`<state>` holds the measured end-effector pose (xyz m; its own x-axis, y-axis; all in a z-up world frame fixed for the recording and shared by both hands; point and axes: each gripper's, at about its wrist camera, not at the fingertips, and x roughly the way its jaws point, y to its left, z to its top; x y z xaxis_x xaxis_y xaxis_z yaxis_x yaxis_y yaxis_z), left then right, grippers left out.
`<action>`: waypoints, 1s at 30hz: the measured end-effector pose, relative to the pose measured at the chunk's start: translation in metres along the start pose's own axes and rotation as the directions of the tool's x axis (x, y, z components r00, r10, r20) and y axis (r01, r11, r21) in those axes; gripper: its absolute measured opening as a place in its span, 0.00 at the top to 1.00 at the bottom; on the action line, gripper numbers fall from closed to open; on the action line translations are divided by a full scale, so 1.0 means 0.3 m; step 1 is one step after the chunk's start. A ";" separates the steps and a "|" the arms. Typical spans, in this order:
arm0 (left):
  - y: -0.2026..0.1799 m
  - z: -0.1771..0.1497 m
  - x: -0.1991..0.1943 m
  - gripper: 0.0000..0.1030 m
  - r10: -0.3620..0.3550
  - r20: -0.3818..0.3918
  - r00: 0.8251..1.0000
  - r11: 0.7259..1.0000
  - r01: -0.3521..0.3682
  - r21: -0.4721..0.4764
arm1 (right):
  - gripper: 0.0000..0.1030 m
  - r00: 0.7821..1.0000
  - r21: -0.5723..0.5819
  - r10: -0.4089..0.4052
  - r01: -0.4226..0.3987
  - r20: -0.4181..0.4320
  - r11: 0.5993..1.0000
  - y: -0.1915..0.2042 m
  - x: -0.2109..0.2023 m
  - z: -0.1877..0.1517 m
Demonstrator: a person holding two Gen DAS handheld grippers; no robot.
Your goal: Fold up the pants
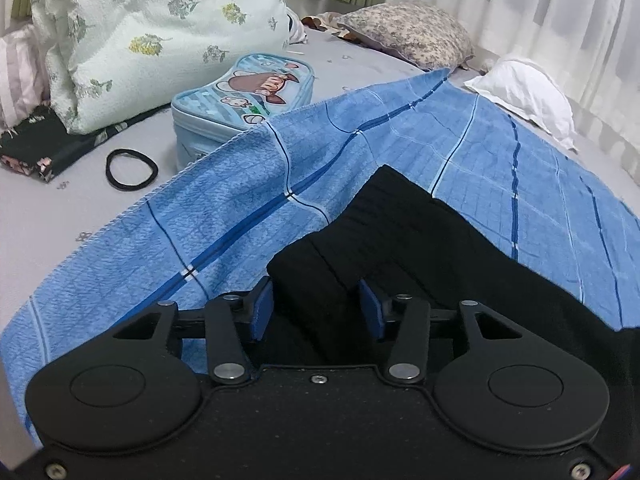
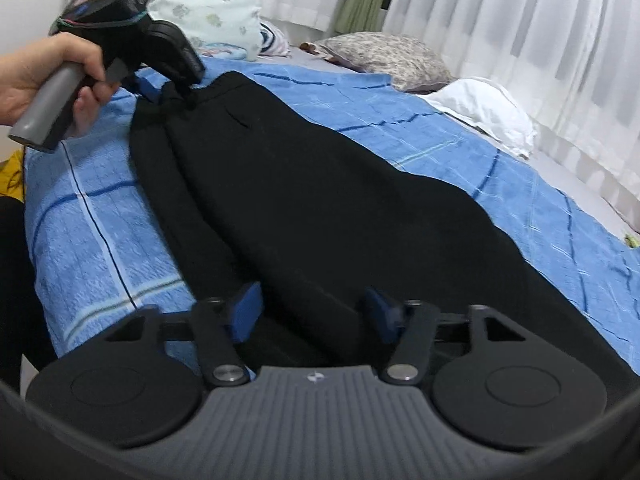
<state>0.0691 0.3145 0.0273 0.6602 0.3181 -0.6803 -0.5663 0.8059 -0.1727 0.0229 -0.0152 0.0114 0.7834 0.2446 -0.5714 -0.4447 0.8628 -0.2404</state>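
Lying lengthwise on a blue towel (image 2: 100,240) on the bed, black pants (image 2: 320,208) sit between both spread-open claws: left claw (image 1: 316,308), right claw (image 2: 312,308). A cartoon pouch (image 1: 240,100) and hair tie (image 1: 131,169) lie far left.

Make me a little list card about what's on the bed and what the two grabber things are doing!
pants: black pants, lying long on the blue towel
left gripper: open, fingers either side of one end of the pants
right gripper: open, fingers either side of the other end
bed: grey sheet under the towel
nearby: cartoon pouch, black hair tie, white pillow, flowery pillow
fold: not started, pants still long
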 end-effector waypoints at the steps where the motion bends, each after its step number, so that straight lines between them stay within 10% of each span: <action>1: 0.002 0.004 0.000 0.62 0.001 0.004 1.000 1.000 -0.001 -0.013 | 0.54 1.000 0.007 -0.002 0.002 0.005 1.000 0.003 0.003 0.006; 2: 0.002 0.008 -0.004 0.64 0.003 0.008 1.000 1.000 -0.003 -0.023 | 0.74 1.000 0.014 0.000 0.000 0.010 1.000 0.005 0.003 0.012; 4: -0.001 0.012 -0.020 0.66 0.001 0.023 1.000 1.000 -0.001 -0.022 | 0.83 1.000 0.020 -0.022 0.021 0.023 1.000 -0.001 0.013 0.021; 8: -0.004 0.009 -0.079 0.62 -0.026 0.069 0.997 0.999 0.024 0.023 | 0.82 0.998 -0.019 -0.058 0.059 0.032 0.998 0.014 0.021 0.019; 13: 0.017 0.036 -0.118 0.51 -0.072 0.047 0.996 0.997 0.070 0.044 | 0.57 0.996 -0.067 -0.080 0.082 0.027 0.994 0.054 0.060 0.025; 19: 0.042 0.038 -0.071 0.48 -0.180 -0.114 0.977 0.984 0.179 -0.019 | 0.59 0.998 -0.012 -0.057 0.057 0.024 0.998 0.053 0.112 0.078; 25: 0.033 0.034 0.015 0.48 -0.109 -0.071 0.991 0.993 0.105 -0.060 | 0.79 0.998 -0.040 -0.059 0.060 0.031 0.997 0.064 0.096 0.058; 26: 0.029 0.036 0.019 0.52 -0.102 -0.063 0.993 0.993 0.098 -0.067 | 0.84 0.997 -0.040 -0.063 0.065 0.033 0.997 0.063 0.094 0.054; 27: 0.023 0.039 0.017 0.75 -0.079 -0.051 0.996 0.995 0.076 -0.066 | 0.87 0.997 -0.036 -0.065 0.066 0.036 0.997 0.061 0.092 0.053; 30: 0.008 0.056 -0.042 0.87 -0.086 -0.036 0.996 0.995 0.084 -0.052 | 0.97 0.993 0.001 -0.077 0.077 0.092 0.997 0.054 0.036 0.063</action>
<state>0.0677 0.3207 0.0473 0.6885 0.2297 -0.6879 -0.5336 0.8028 -0.2660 0.0324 0.0098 0.0161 0.8518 0.2170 -0.4768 -0.3827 0.8794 -0.2834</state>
